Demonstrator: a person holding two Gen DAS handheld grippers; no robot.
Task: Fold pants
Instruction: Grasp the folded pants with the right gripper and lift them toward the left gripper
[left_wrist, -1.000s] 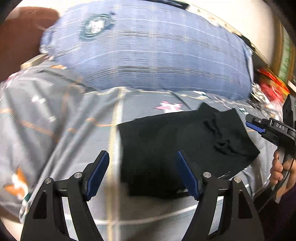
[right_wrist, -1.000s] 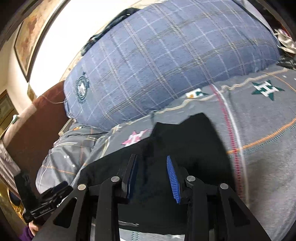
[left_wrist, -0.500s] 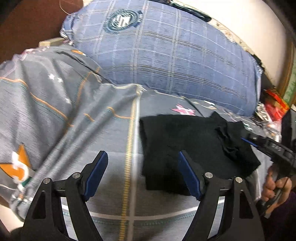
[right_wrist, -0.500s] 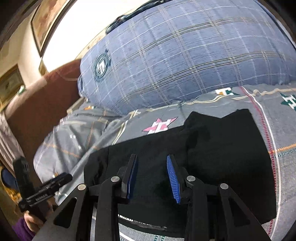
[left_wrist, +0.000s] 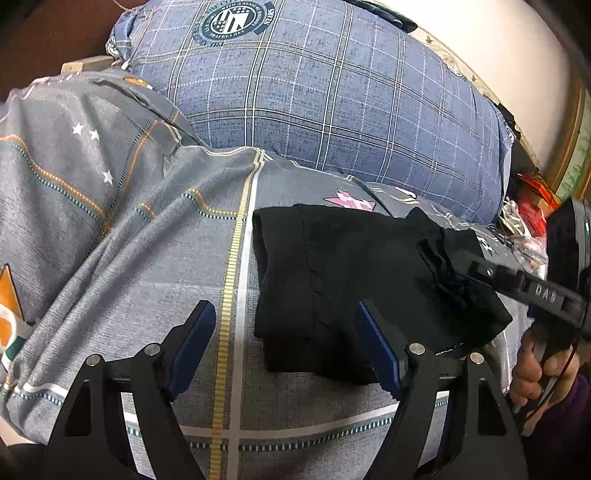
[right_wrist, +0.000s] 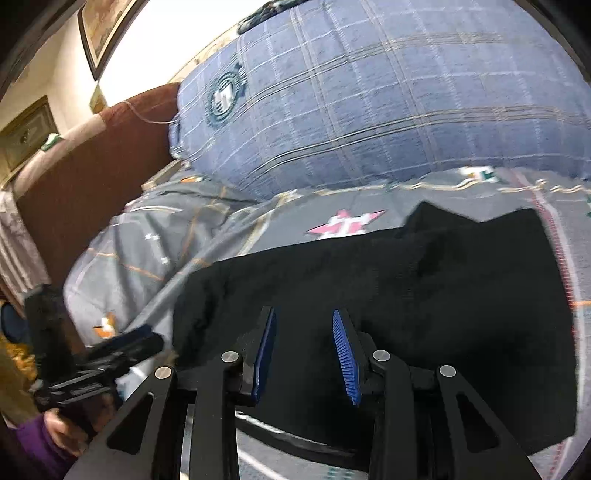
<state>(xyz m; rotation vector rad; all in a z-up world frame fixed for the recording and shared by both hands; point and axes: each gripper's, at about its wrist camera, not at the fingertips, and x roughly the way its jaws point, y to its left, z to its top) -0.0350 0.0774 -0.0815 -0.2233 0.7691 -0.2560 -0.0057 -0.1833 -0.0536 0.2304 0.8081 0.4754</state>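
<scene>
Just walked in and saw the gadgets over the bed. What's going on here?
A person holds a hand-held gripper in each hand and is folding black pants on a grey bedspread, in front of a blue plaid pillow. The pants lie in a compact folded bundle. The left hand-held gripper is wide open at their left edge, and the right hand-held gripper hovers open over them. Neither grips the cloth.

Bedroom, we face the head of the bed.
We see a grey patterned bedsheet (left_wrist: 110, 236), a big blue plaid pillow (left_wrist: 332, 96) against a reddish-brown headboard (right_wrist: 85, 173), and a framed picture (right_wrist: 99, 26) on the pale wall (right_wrist: 155, 40).
</scene>
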